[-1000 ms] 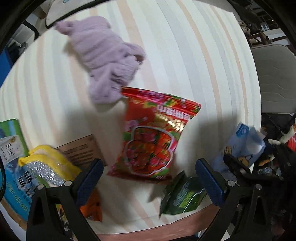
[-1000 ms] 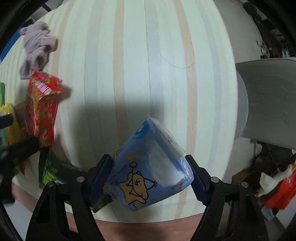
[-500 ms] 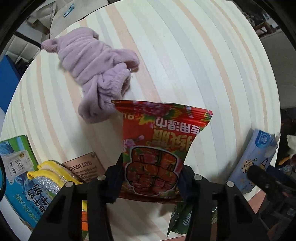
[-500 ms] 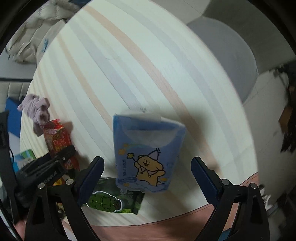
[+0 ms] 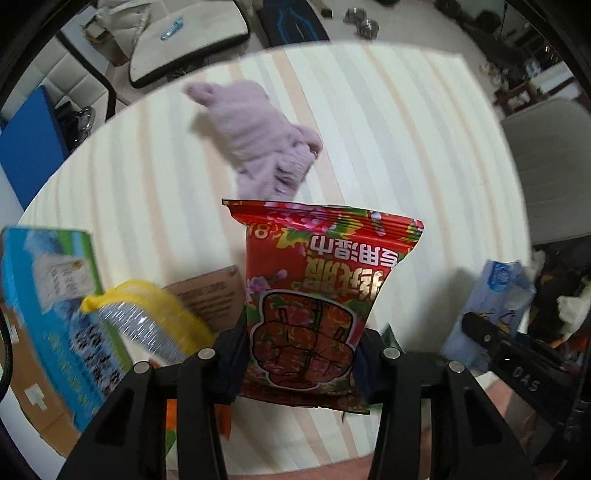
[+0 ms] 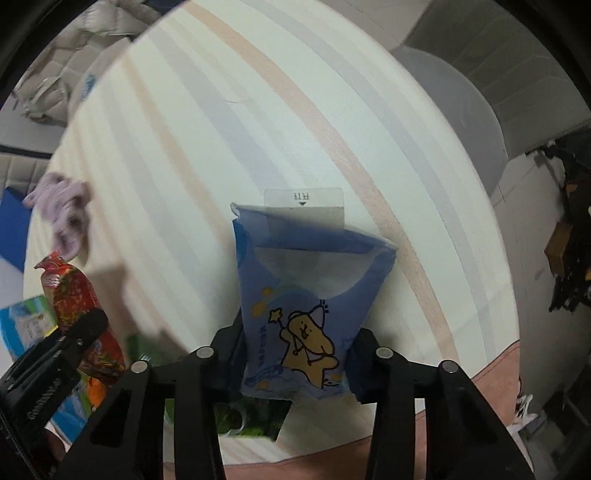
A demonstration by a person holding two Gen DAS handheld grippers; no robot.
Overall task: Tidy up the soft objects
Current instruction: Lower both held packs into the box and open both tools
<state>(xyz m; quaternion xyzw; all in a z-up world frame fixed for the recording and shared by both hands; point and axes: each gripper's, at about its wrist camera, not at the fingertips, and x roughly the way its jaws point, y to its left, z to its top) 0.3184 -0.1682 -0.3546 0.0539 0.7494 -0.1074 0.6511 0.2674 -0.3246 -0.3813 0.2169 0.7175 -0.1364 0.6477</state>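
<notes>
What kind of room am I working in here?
Likely a lived-in home room: a round striped table with a grey chair beside it, a cushion on the tiled floor and metal bowls beyond.

Overhead room light is soft and even. The striped pale round tabletop (image 5: 388, 140) bows strongly toward black vignetted edges. The fluffy lilac cloth (image 5: 258, 136) is motion-blurred.

Both views close, angled down from the near edge over the round striped tabletop (image 5: 424, 147). Left wrist view facing far, left of centre; right wrist view further right. Shared: crumpled lilac fleece cloth (image 5: 258, 136) (image 6: 64, 210), glossy red snack packet (image 5: 317, 295) (image 6: 74, 295), blue cartoon tissue pack (image 5: 491, 295) (image 6: 306, 306).
</notes>
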